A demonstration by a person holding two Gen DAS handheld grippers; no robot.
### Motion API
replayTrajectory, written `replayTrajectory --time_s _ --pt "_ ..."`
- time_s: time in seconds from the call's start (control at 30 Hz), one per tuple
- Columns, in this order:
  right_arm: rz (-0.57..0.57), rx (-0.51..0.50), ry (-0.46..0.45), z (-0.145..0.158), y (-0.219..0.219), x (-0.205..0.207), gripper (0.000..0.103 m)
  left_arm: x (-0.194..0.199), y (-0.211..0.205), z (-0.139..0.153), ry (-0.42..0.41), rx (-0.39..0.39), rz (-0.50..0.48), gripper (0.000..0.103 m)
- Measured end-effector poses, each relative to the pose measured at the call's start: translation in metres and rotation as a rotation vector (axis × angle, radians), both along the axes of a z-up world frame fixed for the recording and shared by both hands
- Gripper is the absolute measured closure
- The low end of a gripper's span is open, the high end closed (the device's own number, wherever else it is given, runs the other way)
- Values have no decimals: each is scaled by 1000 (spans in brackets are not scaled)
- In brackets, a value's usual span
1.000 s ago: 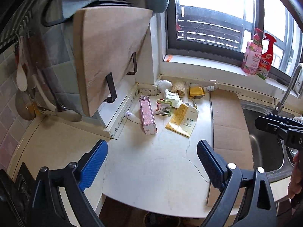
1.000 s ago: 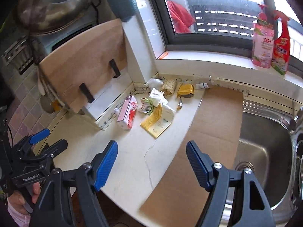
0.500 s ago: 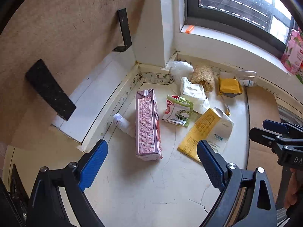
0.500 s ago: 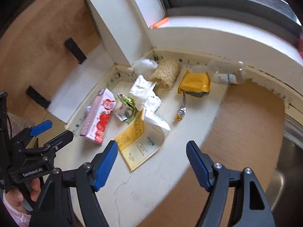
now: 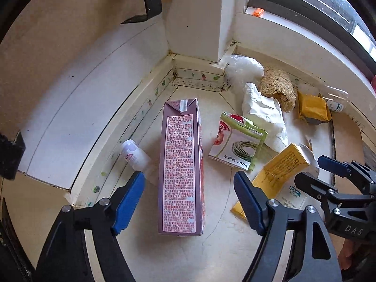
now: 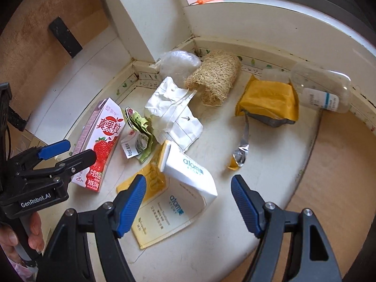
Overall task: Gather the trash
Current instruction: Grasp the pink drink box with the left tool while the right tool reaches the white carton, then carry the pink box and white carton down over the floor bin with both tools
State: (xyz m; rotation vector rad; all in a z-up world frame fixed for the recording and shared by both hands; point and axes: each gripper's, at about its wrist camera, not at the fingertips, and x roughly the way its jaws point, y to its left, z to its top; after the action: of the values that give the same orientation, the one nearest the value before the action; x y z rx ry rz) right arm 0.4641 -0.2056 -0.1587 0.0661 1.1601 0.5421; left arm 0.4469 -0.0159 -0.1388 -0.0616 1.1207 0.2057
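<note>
A pink strawberry-milk carton (image 5: 181, 164) lies flat on the white counter (image 5: 188, 253). My left gripper (image 5: 188, 188) hangs over it with the carton between its blue fingers. The jaws are closing, and a gap shows on both sides. My right gripper (image 6: 189, 188) stands open above a yellow-and-white toothpaste box (image 6: 185, 176) without touching it. Around them lie a green-and-white packet (image 5: 237, 141), crumpled white paper (image 6: 174, 108), a loofah (image 6: 216, 77), a yellow pouch (image 6: 268, 96), a foil strip (image 6: 242, 150) and a clear plastic bottle (image 6: 322, 89). A small white bottle (image 5: 134, 152) rests left of the carton.
A crumpled plastic bag (image 5: 242, 70) sits in the corner by the white pillar (image 5: 195, 16). A wooden board (image 5: 58, 35) leans at the left. A cardboard sheet (image 6: 340, 164) covers the counter at the right. A person's hand (image 6: 14, 235) holds the left gripper.
Both grippers came down and forward toward the trash pile, which now fills the views. The left jaws have narrowed around the pink carton. The right jaws kept their width.
</note>
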Motion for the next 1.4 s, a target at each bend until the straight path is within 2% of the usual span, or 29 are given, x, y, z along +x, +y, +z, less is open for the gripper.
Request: replayTrajectory --time_s 0.07,0.13,0.17,0.2,0.23,0.5,0.8,1.03,1.4 --pt "5 -7 -6 -3 3 2 33 5 0 -6 12 -8 -5 40" --pt "26 -14 2 -5 8 2 55 9 1 -11 25 -21 -10 55" --pt "37 -13 10 -7 9 2 61 10 1 -14 33 -30 -12 66" --pt "44 -10 15 -7 10 1 68 10 1 -16 38 -35 -12 68" --pt "45 -2 19 -7 11 1 69 10 1 -16 35 -37 -12 68" --pt "43 39 5 13 3 -22 70 -8 -2 -8 18 -62 -26 68" --pt "24 8 -46 54 -8 -79 70 -58 -7 24 -9 -85 -49 68" --pt "1 -59 -103 82 -4 -143 70 -117 -14 61 -64 -91 -124 68" --pt "-97 -48 -142 130 -8 -264 70 -235 -17 106 -129 -109 -209 68"
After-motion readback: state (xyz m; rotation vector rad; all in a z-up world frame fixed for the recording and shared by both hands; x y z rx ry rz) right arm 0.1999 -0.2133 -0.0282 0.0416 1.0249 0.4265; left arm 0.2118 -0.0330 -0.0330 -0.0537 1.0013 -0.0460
